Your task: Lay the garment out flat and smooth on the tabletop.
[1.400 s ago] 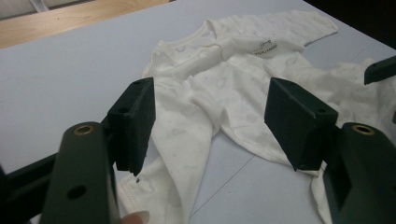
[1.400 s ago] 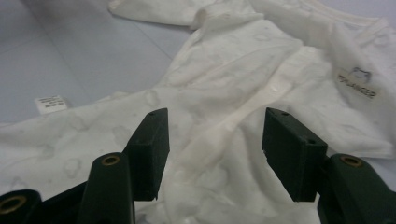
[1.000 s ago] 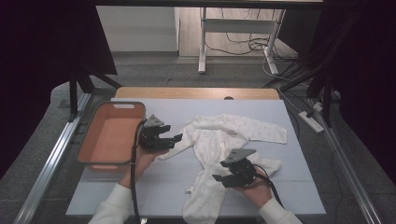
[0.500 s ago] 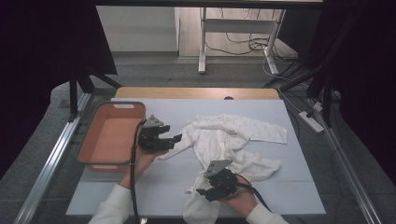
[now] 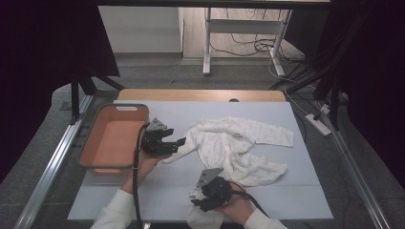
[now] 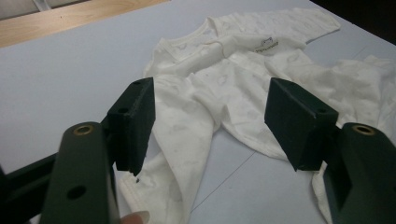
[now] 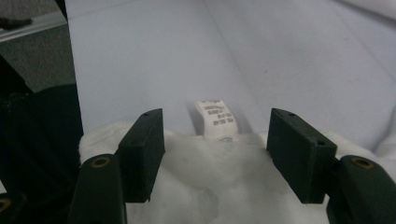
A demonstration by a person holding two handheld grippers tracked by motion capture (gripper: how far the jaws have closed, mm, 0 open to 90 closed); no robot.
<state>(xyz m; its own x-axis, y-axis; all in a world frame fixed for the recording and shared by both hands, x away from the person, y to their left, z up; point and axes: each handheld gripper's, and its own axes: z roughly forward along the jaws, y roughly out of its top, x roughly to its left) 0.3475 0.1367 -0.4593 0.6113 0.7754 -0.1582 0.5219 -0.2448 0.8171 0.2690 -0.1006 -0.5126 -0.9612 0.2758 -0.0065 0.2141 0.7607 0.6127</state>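
Observation:
A white baby garment [image 5: 229, 143] lies spread and rumpled on the pale blue table top [image 5: 267, 114], one end reaching the near edge [image 5: 203, 217]. My left gripper [image 5: 176, 144] is open at the garment's left sleeve. In the left gripper view that sleeve [image 6: 187, 140] lies between and below the spread jaws of my left gripper [image 6: 210, 93]. My right gripper [image 5: 197, 200] is open near the front edge, pointing left. In the right gripper view its jaws straddle the garment's hem [image 7: 210, 186], where a white care label [image 7: 215, 119] sticks out.
An orange basket [image 5: 117, 109] with nothing in it stands at the table's left, just beside my left hand. A wooden strip [image 5: 200, 94] runs along the far edge. Metal rails [image 5: 52, 162] flank the table, and cables [image 5: 258, 45] lie on the floor beyond.
My right gripper has moved left and toward the near edge, from the garment's right side to its lower end. The left gripper has stayed put.

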